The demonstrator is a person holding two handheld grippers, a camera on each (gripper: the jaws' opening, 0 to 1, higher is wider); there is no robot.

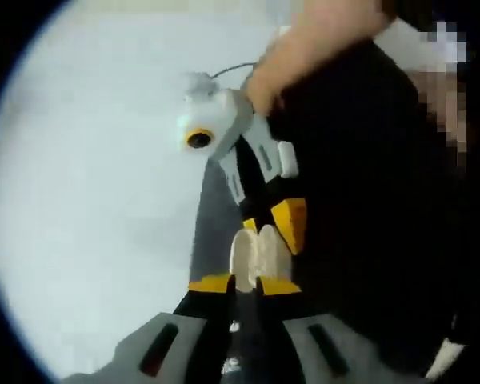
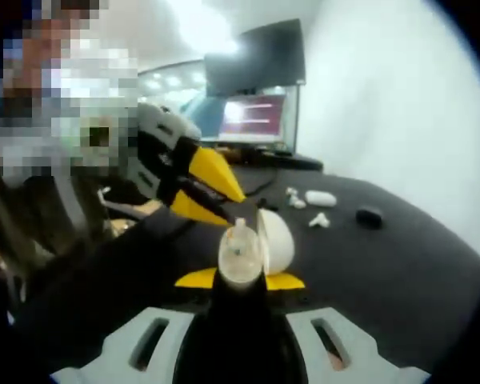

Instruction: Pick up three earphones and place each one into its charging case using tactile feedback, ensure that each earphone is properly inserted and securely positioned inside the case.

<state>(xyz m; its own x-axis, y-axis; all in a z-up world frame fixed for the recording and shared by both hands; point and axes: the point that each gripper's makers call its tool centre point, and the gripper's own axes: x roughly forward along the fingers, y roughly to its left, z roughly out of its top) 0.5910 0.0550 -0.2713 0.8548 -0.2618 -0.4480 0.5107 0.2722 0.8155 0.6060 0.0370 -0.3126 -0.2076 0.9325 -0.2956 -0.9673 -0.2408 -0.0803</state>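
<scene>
The case [image 2: 266, 240], white with its lid up, sits clamped in my right tool [image 2: 240, 280], its yellow tips closed on it. In the left gripper view the same case [image 1: 260, 252] stands at my left tool's [image 1: 244, 284] tips, which are drawn together against it. My left tool [image 2: 194, 186] comes in from the left just beside the case. Out on the black bench [image 2: 400, 272] lie a white case [image 2: 321, 197], a dark case [image 2: 369, 216] and small white earphones [image 2: 318, 219]. A monitor [image 2: 252, 118] glows behind.
</scene>
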